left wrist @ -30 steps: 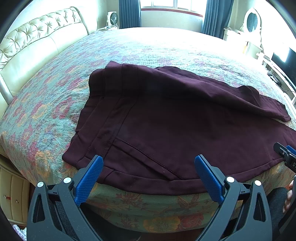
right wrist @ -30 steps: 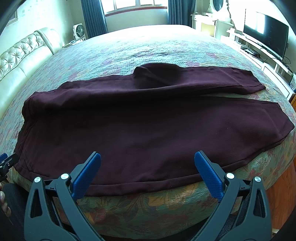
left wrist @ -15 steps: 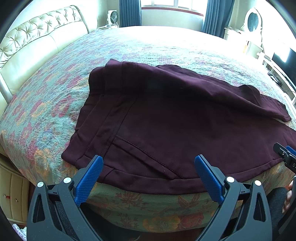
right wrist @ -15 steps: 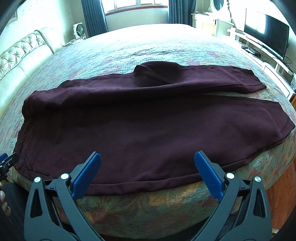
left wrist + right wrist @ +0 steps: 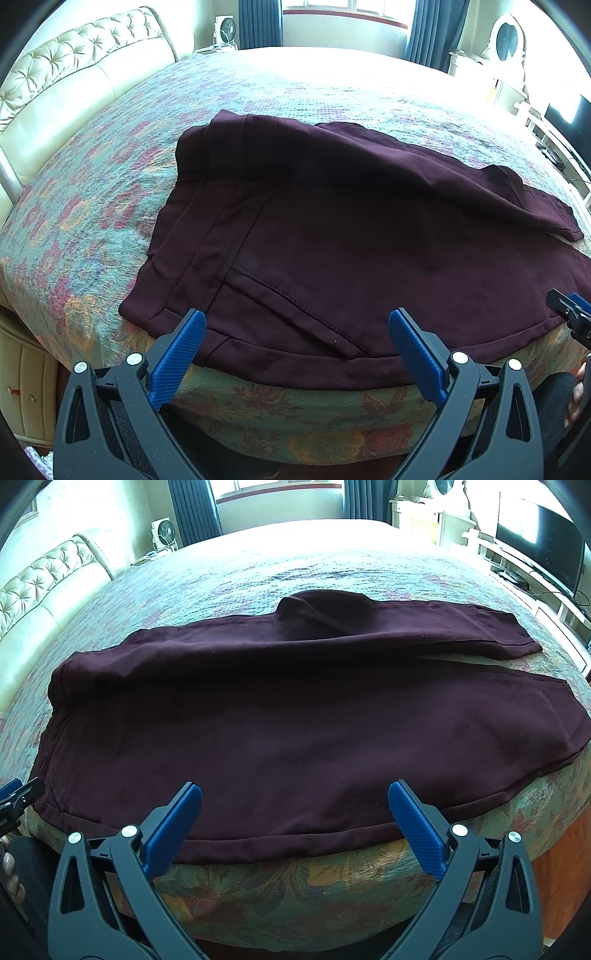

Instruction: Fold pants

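Right now: pants [image 5: 295,716], dark maroon, lie spread lengthwise across near edge of bed [image 5: 110,155], waistband [image 5: 192,221] to the left, leg cuffs to the right. Near leg flat, its long hem draped slightly over mattress edge. Far leg [image 5: 406,624] rumpled w/ a raised hump around mid-length, lying partly over the near one; narrow strip of floral cover shows btwn the two legs near the cuffs. Slanted pocket seam [image 5: 295,299] visible near waist.

Left gripper [image 5: 295,347]: jaws wide apart, nothing in them, hovering just short of hem by the pocket/waist end. Right gripper [image 5: 295,819]: jaws likewise apart and empty, facing hem of near leg around mid-length. Neither touches fabric. Each gripper's tip shows at edge of the other's view, so they sit side by side.

Judgement: no fold made yet; likely first step = pinch near edge at both spots, carry it over onto far leg.

Risks:
- Jaws could bite bedcover along w/ hem, since cloth lies flush on quilt and droops over edge; cover would lift too.
- Grabbing only top layer at waist → layers separate, fold goes crooked.
- Hump in far leg, if not smoothed, gets trapped under fold → lumpy, misaligned result.
- Uneven lift btwn hands → skewed crease; soft fabric may slip out of a shallow pinch.

Beyond: tufted headboard [image 5: 74,74] left, TV [image 5: 539,542] right, curtained window at back.
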A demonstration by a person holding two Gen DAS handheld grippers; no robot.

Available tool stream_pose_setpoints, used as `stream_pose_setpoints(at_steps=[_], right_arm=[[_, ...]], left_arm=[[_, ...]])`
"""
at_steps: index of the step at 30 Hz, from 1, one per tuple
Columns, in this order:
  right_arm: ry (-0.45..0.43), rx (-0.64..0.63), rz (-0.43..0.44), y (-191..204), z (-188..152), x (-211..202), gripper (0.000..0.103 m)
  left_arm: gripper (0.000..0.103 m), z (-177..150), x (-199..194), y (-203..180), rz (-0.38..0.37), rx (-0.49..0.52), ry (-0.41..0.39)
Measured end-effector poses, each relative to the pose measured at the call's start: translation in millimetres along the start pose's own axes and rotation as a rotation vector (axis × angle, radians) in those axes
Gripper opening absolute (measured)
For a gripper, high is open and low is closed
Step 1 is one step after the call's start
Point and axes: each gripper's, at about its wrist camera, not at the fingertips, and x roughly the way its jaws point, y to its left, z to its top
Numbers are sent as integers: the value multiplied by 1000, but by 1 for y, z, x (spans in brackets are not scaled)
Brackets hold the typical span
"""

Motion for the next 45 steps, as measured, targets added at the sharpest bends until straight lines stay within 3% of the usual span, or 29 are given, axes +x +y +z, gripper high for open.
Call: stream_pose_setpoints(at_steps=[3,7,12,13,18,20,24,28,29,30,31,32,34,36,39,45], right_arm=[[1,-14,40,1,5,-3,101],[-29,-79,131,2,31,-10,101],[-30,-204,357,3,102,5,101],[-22,-244,381,7,117,12,101],[101,-447,411,41,192,79,101],[162,-486,420,53,209,108,101],[286,-552,396,56,221,152,101],[418,-537,452,44,221,176,98],[451,-535,464,42,220,180,86],[479,-534,471,42,219,184,66],[486,-542,453,42,217,184,56],[487,-559,443,43,215,182,52],[493,-586,423,46,215,178,23],[480,-577,400,44,218,170,6],[386,-579,396,42,224,137,2],[157,-579,336,37,216,51,2]], left_arm=[[99,5,-1,4,-33,4,5],[99,30,-2,28,-149,-7,23],[99,78,8,82,-186,2,-24],[99,97,17,100,-226,-15,-18],[98,157,80,158,-383,-90,51],[98,176,110,168,-384,-108,93],[98,195,159,173,-527,-121,201],[98,208,202,161,-576,-76,319],[98,210,214,157,-610,-94,362],[98,212,221,157,-620,-106,379],[96,213,227,155,-640,-123,386],[73,215,228,153,-667,-122,378],[37,215,230,149,-700,-99,412],[16,216,228,142,-725,-73,428],[14,224,205,134,-675,-12,352],[13,235,147,147,-711,-27,228]])
